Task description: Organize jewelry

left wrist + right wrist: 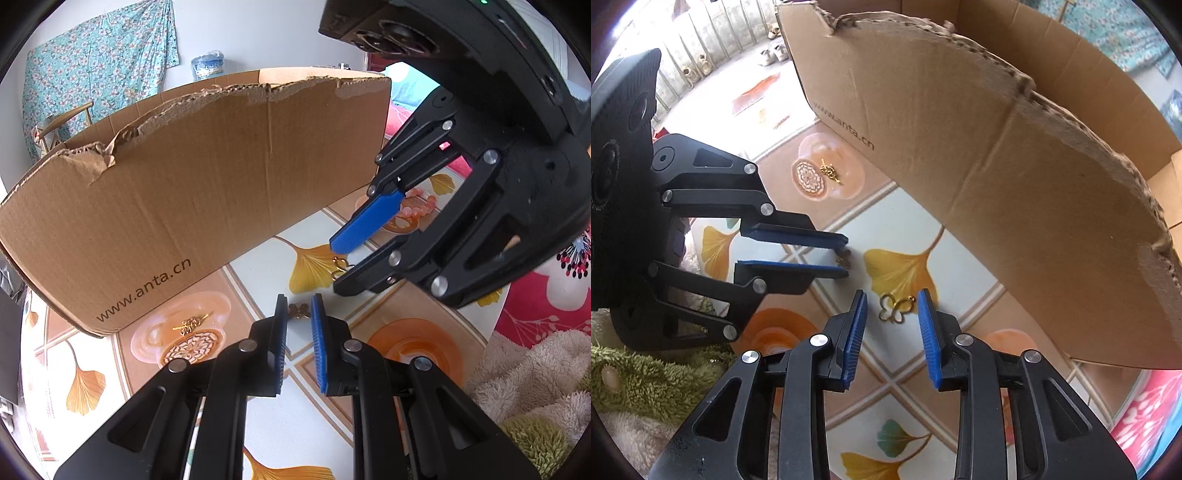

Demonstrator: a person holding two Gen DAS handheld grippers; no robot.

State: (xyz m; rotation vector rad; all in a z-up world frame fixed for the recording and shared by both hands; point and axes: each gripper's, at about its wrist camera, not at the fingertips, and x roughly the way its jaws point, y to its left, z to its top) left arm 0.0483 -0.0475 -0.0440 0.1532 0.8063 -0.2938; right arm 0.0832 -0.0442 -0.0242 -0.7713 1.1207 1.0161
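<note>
The gold butterfly charm (896,309) lies flat on the leaf-patterned surface (849,413), between the open right gripper (892,321)'s pads, untouched. Lower squarely and pinch its wings. The left gripper (298,323) hovers parted around a darker charm (298,311) beside the cardboard box (207,177).

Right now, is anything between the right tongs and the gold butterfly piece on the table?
Nothing visible. The gold butterfly-shaped jewelry piece lies on the table between the right tongs' open blue pads, untouched.
</note>
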